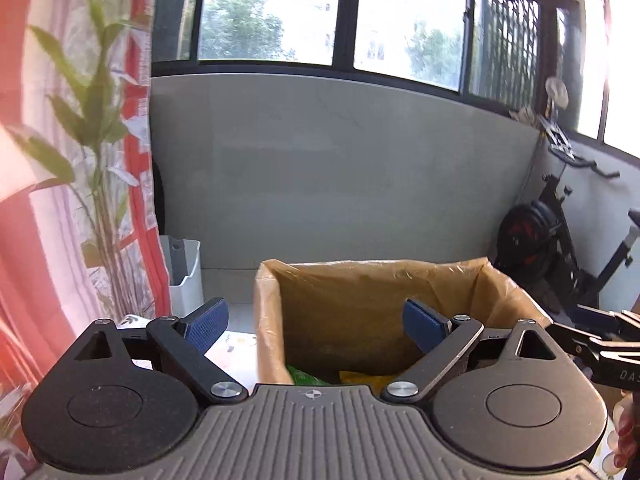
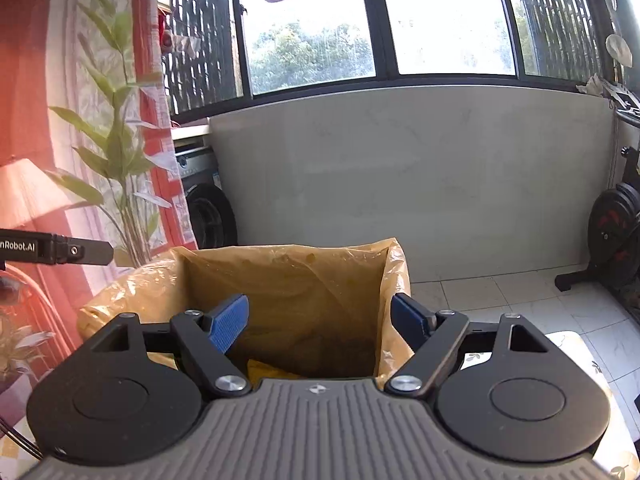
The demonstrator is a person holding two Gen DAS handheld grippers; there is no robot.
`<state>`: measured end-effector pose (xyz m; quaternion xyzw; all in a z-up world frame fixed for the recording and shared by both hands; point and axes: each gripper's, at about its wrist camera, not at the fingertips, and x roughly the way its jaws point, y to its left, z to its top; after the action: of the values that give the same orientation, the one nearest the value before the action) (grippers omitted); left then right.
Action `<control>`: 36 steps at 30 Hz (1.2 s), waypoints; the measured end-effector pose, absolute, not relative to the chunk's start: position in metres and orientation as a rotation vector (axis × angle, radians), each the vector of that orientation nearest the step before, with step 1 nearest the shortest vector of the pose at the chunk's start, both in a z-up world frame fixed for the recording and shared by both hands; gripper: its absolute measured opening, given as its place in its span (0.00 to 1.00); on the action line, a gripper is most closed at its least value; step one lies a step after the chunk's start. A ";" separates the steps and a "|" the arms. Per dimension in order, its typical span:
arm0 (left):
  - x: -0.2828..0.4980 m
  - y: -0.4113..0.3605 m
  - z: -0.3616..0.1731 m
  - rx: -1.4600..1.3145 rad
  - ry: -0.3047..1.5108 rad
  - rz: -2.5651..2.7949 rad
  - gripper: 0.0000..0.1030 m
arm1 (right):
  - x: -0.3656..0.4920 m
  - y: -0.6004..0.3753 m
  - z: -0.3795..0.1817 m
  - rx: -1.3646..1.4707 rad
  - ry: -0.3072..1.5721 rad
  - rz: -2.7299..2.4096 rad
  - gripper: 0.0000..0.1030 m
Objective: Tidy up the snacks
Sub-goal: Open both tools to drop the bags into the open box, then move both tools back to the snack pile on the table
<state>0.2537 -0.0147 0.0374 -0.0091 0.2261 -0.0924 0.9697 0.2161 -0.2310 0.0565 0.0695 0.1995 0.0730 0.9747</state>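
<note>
Snack packets, green (image 1: 306, 377) and yellow (image 1: 366, 380), in lined box (image 1: 400, 276); both tongs (image 1: 316, 326) (image 2: 320, 322) apart, empty.

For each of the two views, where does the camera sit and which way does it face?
Left wrist: on the left gripper, facing the window over the lined box; open fingers, right gripper at right edge.
Right wrist: on the right gripper, same heading, box centred; open fingers, left gripper at left edge.
Shared: box, plant, exercise bike.
</note>
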 end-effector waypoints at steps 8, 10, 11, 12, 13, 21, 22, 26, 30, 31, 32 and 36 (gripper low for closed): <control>0.209 0.017 0.060 -0.069 0.394 -0.171 0.92 | 0.182 -0.238 0.059 0.130 0.372 0.190 0.81; 0.198 0.022 0.061 -0.074 0.384 -0.164 0.92 | 0.175 -0.238 0.055 0.135 0.374 0.195 0.81; 0.194 0.023 0.060 -0.074 0.381 -0.163 0.92 | 0.172 -0.239 0.053 0.140 0.375 0.197 0.81; 0.190 0.024 0.058 -0.072 0.380 -0.161 0.92 | 0.169 -0.238 0.050 0.145 0.376 0.200 0.81; 0.185 0.025 0.055 -0.066 0.380 -0.158 0.92 | 0.165 -0.238 0.048 0.148 0.378 0.202 0.81; 0.167 0.034 0.019 -0.051 0.432 -0.165 0.92 | 0.146 -0.234 0.020 0.132 0.413 0.174 0.81; 0.166 0.036 0.014 -0.055 0.442 -0.167 0.92 | 0.142 -0.233 0.016 0.135 0.419 0.171 0.81; 0.164 0.041 -0.008 -0.067 0.490 -0.172 0.91 | 0.134 -0.226 -0.001 0.125 0.451 0.166 0.81; 0.160 0.049 -0.031 -0.067 0.526 -0.184 0.91 | 0.132 -0.221 -0.023 0.111 0.508 0.153 0.80; 0.160 0.050 -0.036 -0.062 0.536 -0.187 0.91 | 0.133 -0.221 -0.029 0.113 0.522 0.150 0.81; 0.160 0.051 -0.043 -0.058 0.547 -0.190 0.91 | 0.134 -0.221 -0.034 0.115 0.537 0.143 0.81; 0.163 0.056 -0.067 -0.056 0.593 -0.187 0.91 | 0.144 -0.224 -0.056 0.102 0.585 0.099 0.80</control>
<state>0.1631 0.0561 -0.0671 -0.0275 0.2917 -0.0921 0.9517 0.1438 -0.2235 -0.0560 0.0501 0.2879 0.0485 0.9551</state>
